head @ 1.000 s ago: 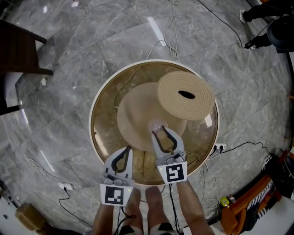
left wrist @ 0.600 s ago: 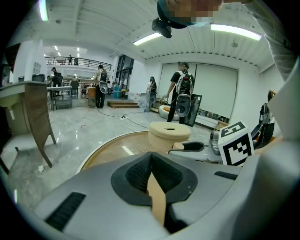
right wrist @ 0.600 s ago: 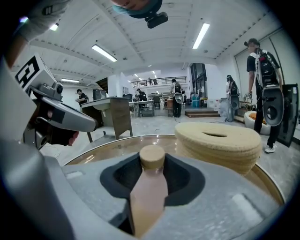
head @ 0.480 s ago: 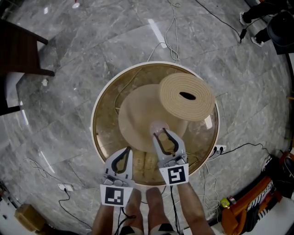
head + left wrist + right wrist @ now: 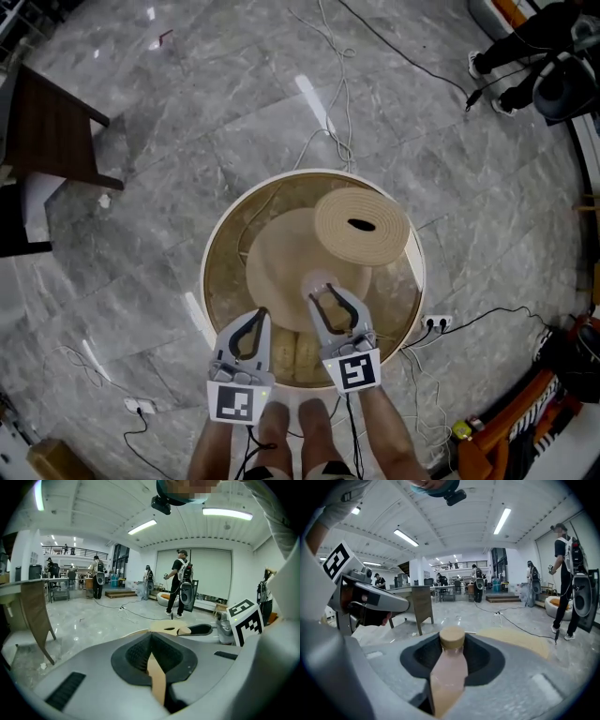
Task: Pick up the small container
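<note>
Right gripper clamped on the small container

Jaws are pressed against both sides of the pinkish body, with the tan cap poking up between them. From the head view the small container sits over the big tan mat, close to the near edge of the round table. A woven disc with a dark slot overlaps the mat's far right. The left gripper is pinched together with nothing in it, just beside the right one.
</note>
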The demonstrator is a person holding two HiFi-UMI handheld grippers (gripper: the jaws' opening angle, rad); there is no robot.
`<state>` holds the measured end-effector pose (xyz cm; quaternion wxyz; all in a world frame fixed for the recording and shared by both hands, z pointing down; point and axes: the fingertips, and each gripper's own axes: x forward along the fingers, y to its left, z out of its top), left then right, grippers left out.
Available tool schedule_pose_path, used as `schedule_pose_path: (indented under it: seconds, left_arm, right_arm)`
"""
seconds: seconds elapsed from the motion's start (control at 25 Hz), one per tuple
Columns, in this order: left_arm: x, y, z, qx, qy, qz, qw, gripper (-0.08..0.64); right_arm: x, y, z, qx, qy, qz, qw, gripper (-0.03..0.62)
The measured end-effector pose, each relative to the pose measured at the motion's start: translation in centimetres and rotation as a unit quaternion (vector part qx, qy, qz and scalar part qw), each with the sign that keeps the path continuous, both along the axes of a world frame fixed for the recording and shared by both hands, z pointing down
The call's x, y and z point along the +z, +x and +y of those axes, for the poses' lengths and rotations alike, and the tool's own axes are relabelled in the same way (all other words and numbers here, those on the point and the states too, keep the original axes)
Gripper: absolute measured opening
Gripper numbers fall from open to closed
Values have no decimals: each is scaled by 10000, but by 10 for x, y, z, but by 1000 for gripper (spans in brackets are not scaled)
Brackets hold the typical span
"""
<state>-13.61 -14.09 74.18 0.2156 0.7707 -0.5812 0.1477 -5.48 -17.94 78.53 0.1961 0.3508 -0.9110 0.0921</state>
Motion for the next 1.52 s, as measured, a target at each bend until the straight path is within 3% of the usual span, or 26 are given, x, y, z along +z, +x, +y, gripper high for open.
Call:
schedule_pose_path:
  seconds: [0.68,0.88,1.04,1.2,1.52]
  left_arm:
    - [-185,22,2,409,819,-326,9953,17]
    - [-234,25,9,750,1263,-783,9860,17]
    - [-279,33,18,611,1328,-605,9874,17]
    - [-311,33,35,708,1488,-823,9829,17]
    - [-368,38,68,616,1745,-819,9793,17]
  right_arm:
    - [-196,35,15,423,254,-317,9983,137]
    - [-256,47,28,558,363,-352,9972,137]
    - [-299,61,39,649,517,-463,9955,137]
    - [-340,76,52,777,642,-512,9936,137]
    - [-401,107,81,1003,912,-501,9895,137]
